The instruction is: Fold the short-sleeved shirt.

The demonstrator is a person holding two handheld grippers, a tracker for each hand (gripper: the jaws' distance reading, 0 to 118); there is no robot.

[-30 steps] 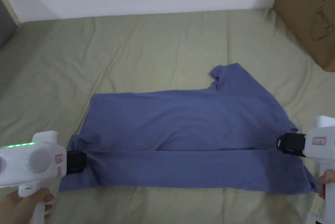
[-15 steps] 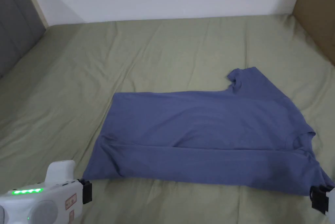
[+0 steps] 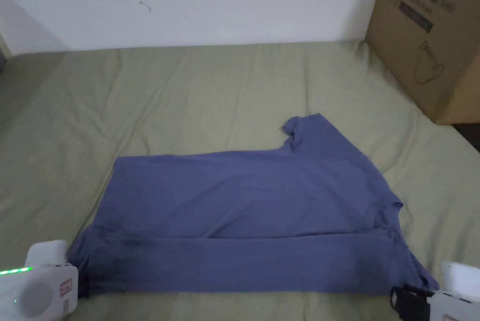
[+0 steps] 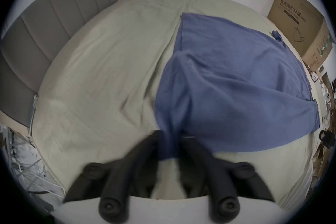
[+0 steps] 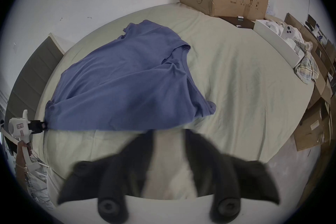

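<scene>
The blue shirt (image 3: pixel 243 223) lies spread on the bed (image 3: pixel 187 92), short of the box (image 3: pixel 426 36), its near edge folded over in a long band. My left tongs (image 4: pixel 170 138) are closed on the shirt's near left corner, cloth bunched between both jaws. My right tongs (image 5: pixel 169 134) stand open with bare sheet between the jaws, just off the shirt's near right edge, gripping nothing.
</scene>
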